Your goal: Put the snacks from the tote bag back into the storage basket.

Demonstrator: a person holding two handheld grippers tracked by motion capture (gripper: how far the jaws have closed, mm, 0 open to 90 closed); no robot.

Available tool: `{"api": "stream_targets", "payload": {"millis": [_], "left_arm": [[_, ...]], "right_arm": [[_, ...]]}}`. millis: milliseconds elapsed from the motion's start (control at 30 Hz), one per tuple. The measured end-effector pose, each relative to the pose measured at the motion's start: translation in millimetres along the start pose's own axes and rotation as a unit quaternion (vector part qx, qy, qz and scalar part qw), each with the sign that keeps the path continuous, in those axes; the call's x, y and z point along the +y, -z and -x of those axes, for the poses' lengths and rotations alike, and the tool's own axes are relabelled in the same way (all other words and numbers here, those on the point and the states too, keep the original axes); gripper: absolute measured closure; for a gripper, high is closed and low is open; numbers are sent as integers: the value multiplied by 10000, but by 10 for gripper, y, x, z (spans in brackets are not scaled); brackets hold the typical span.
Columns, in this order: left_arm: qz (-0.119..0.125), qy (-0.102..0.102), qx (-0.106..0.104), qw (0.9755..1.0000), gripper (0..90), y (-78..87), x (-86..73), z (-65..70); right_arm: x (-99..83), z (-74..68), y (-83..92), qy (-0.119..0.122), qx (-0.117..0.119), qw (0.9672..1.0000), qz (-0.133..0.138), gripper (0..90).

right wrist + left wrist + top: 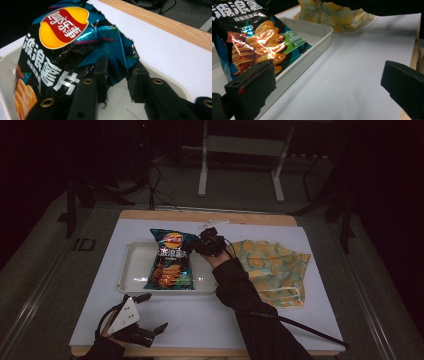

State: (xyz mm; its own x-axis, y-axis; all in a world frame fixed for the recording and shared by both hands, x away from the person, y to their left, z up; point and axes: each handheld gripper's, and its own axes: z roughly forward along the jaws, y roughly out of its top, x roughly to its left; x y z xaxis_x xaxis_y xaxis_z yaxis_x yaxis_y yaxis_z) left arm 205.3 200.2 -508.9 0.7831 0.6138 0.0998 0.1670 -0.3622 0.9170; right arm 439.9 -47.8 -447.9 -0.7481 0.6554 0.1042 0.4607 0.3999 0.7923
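A dark teal bag of crisps (170, 260) lies lengthwise in a white tray (129, 270), its top end resting on the tray's far rim. My right gripper (193, 248) is at the bag's top right corner. In the right gripper view the crinkled corner of the bag (75, 42) sits between the jaws, which stand a little apart around it without clamping it, above the tray (120, 105). My left gripper (156, 311) rests near the table's front left edge, open wide with nothing between its jaws (325, 67). Its view takes in the bag (254, 42) and the tray's rim (322, 30).
A yellow and green patterned cloth (272, 267) lies crumpled right of the tray, also seen as cloth (332, 12) beyond it. A white sheet (210, 315) covers the wooden table. The right gripper's cable (300, 325) trails over the front right. A metal stand (240, 150) is on the floor behind.
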Motion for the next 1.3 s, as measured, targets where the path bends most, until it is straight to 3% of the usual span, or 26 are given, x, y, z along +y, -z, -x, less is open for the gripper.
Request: {"api": "stream_targets", "payload": {"millis": [233,333,533,733,1100,1300], "left_arm": [[3,4,6,10000,3,-1,2,-1],[11,9,5,10000,3,-2,2,0],[18,20,10,10000,3,0,4,1],[-5,23,11,10000,3,-8,5,1],[-13,26,33,10000,3,-10,5,-5],[-11,26,27,10000,3,-11,5,-1]], "right_arm": [[113,-1,213,230,-249,9994,74,608],[161,-2,332,271,-243,9993,129,548],[213,18,519,408,-263,9988,25,361],[230,100,761,340,-95,9994,-24,151],[155,339,1162,277,-605,9976,165,141],[28,551,1436,99,-881,9954,368,142]]}}
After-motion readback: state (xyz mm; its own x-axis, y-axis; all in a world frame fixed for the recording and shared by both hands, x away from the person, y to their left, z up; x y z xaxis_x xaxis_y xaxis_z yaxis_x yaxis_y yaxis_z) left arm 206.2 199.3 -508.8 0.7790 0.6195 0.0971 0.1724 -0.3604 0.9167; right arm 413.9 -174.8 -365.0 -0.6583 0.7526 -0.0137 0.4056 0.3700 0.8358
